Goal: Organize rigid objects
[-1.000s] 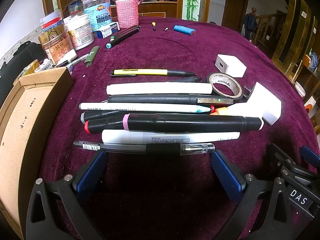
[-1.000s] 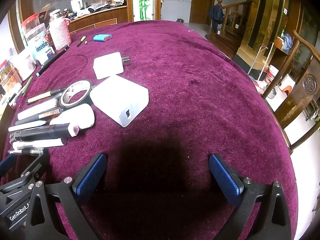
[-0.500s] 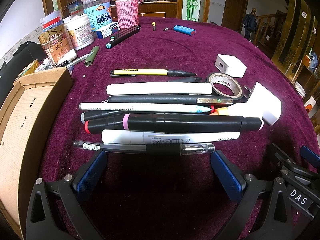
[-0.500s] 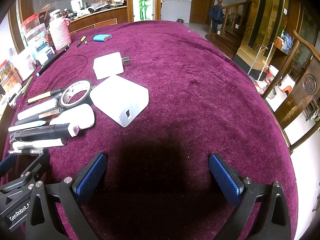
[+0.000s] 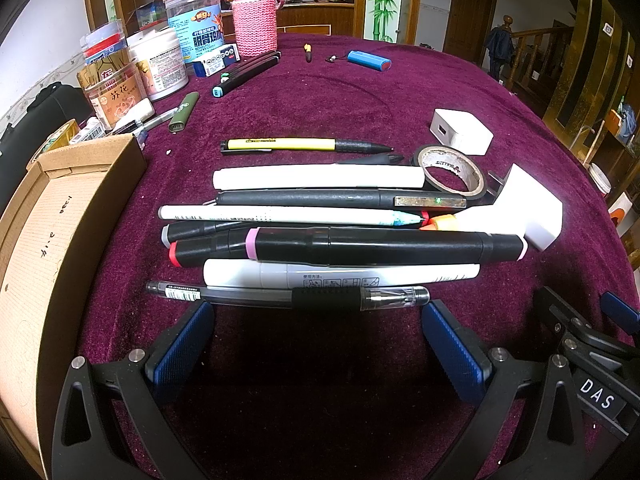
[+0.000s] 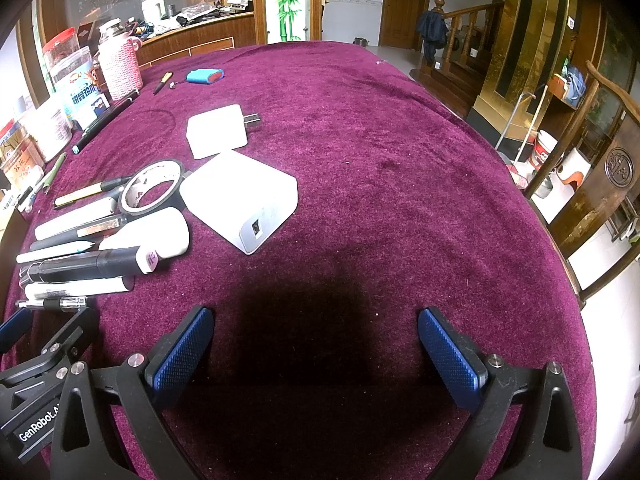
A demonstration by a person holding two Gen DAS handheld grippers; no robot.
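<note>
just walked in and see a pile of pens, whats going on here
A person holds a gripper in each hand over a purple-clothed table, sorting small items. Both the left gripper and right gripper are open and empty. The left one faces a row of pens lying side by side, the clear pen nearest its fingers, a cardboard box to its left. The right one faces bare cloth, with two white chargers and a tape roll off to its left.

A row of pens (image 5: 320,236) fills the frame's centre on the tabletop (image 5: 420,92) (cardboard box (image 5: 60,240) at left), tape roll (image 5: 452,172) right of them, jars (image 5: 156,60) upper left.
</note>
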